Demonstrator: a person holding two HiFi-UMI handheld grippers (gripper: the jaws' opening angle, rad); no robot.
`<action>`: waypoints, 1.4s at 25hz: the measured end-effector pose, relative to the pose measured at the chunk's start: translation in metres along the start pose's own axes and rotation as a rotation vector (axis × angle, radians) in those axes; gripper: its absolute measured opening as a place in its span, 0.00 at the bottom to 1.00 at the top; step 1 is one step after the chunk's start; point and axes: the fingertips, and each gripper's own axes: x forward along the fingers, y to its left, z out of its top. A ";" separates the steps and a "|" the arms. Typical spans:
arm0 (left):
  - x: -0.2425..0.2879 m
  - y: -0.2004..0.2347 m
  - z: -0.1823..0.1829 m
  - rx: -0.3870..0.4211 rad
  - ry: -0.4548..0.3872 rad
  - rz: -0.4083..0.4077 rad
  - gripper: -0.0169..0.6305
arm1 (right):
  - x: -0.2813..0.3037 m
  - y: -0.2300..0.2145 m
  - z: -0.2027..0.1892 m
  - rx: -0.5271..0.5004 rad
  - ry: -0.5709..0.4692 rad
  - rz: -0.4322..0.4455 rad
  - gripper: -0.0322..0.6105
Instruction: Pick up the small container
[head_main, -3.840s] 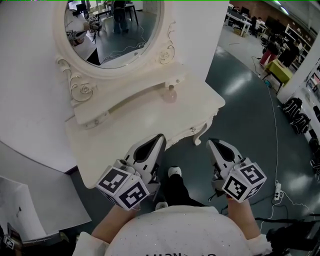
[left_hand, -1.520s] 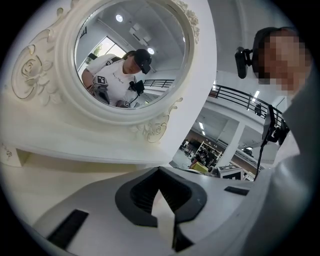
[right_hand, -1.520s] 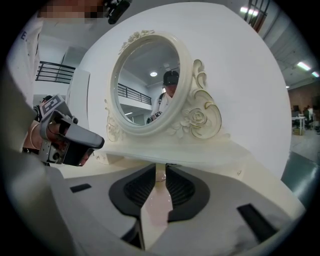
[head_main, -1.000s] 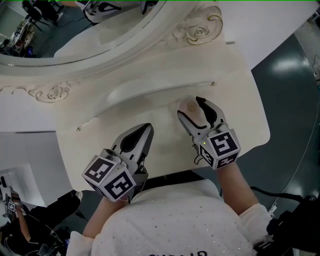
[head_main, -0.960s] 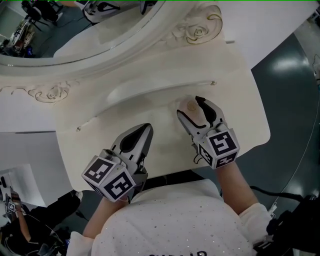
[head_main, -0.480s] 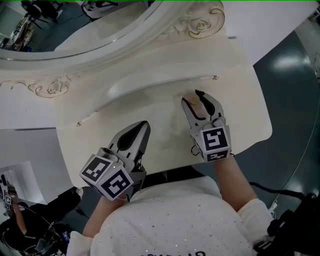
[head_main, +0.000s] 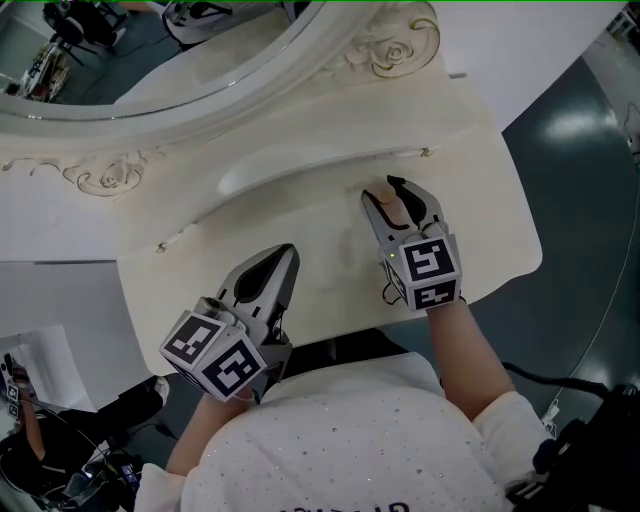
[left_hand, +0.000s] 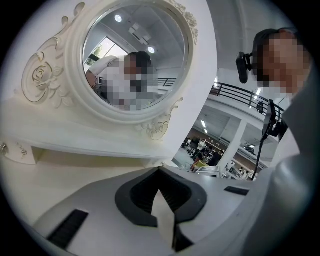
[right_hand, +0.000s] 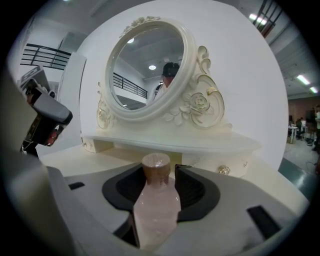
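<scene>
Pink container (right_hand: 156, 205) upright at dresser top's (head_main: 480, 230) right part, pinched between right gripper's (right_hand: 159, 169) jaws, which have just been closing, cap past the fingertips, left gripper (left_hand: 160, 171) pressed together, empty, well apart.

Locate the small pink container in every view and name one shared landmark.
Head view: small container, right of centre on the vanity top.
Left gripper view: not in it.
Right gripper view: bottom centre, foreground.
Shared landmark: the oval mirror, in all three.

Small container (right_hand: 156, 200) between right tongs (head_main: 387, 195), before mirror (right_hand: 145, 65)
</scene>
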 end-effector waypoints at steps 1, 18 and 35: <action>-0.001 0.000 0.000 0.001 -0.001 0.000 0.03 | 0.000 0.000 0.000 0.002 0.004 0.005 0.34; -0.013 -0.009 0.001 0.002 -0.012 0.001 0.03 | -0.002 0.000 -0.002 0.027 0.016 -0.006 0.34; -0.013 -0.009 0.002 -0.019 -0.031 0.021 0.03 | -0.005 0.000 0.000 0.004 0.003 0.009 0.34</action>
